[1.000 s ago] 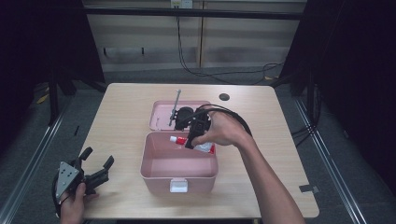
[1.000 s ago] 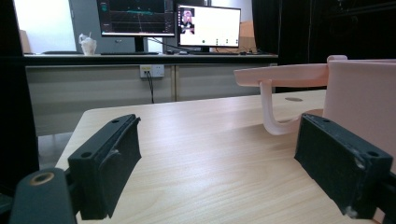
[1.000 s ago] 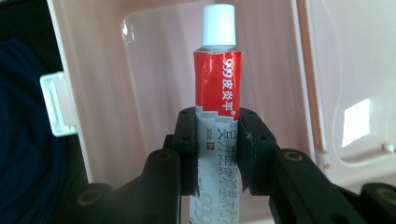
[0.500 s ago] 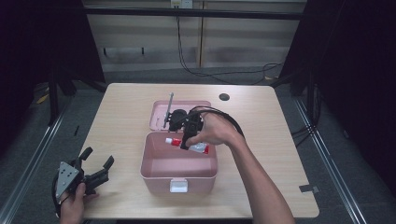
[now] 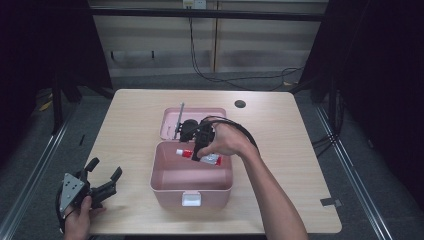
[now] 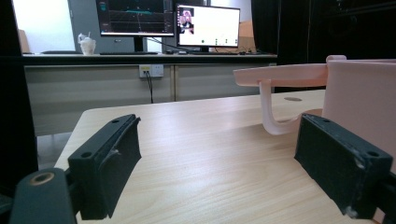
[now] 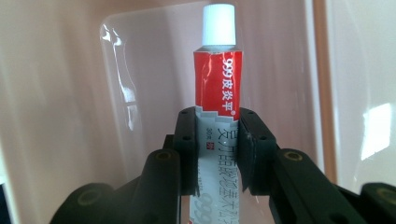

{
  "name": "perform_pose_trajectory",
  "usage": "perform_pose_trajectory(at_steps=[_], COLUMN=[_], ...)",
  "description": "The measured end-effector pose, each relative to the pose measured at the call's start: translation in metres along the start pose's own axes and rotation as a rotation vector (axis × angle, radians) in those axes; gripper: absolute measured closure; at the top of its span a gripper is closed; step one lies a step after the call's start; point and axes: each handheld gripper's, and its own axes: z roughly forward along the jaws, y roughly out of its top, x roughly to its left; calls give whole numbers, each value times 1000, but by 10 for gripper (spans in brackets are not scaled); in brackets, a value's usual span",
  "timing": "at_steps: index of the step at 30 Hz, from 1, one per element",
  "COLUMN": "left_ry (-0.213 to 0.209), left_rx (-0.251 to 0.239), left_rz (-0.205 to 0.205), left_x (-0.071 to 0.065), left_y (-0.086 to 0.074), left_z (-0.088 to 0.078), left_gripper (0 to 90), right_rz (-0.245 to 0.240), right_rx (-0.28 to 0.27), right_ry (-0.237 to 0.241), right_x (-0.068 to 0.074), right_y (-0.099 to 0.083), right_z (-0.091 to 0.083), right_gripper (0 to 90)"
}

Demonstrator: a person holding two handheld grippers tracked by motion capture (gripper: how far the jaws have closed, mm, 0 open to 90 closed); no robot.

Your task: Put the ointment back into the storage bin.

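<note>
A pink box (image 5: 165,185) stands open at the middle of the table, its lid (image 5: 170,120) tipped back behind it. My right gripper (image 5: 199,151) reaches down into the box and is shut on a red and white ointment tube (image 5: 186,153) with a white cap. In the right gripper view the tube (image 7: 218,79) points away between the two pads (image 7: 187,149), above the box's pink floor. My left gripper (image 5: 102,176) rests at the table's front left corner, open with nothing between its fingers (image 6: 107,163), which point toward the box wall (image 6: 364,98).
A round cable hole (image 5: 240,104) sits near the table's far right. The box lid's curved handle (image 6: 275,121) hangs ahead of the left gripper. Monitors (image 6: 205,23) stand on a desk beyond the table. Dark floor and rails flank the table.
My right gripper has come down and toward the left with the tube, from over the box's back rim into the box. The left gripper has kept still.
</note>
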Motion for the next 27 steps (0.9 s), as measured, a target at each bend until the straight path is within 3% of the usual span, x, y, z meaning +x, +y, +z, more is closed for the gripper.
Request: perform_pose_trajectory(at_steps=[8,27], left_ry=[0,1], left_rx=[0,0], left_rz=[0,0], left_x=[0,0], left_y=[0,0], left_z=[0,0], left_gripper=[139,139], right_rz=[-22,-25], right_rx=[-3,16], right_ry=[17,51], right_x=[-5,-5], right_y=[4,8], right_z=[13,47], right_gripper=[717,716])
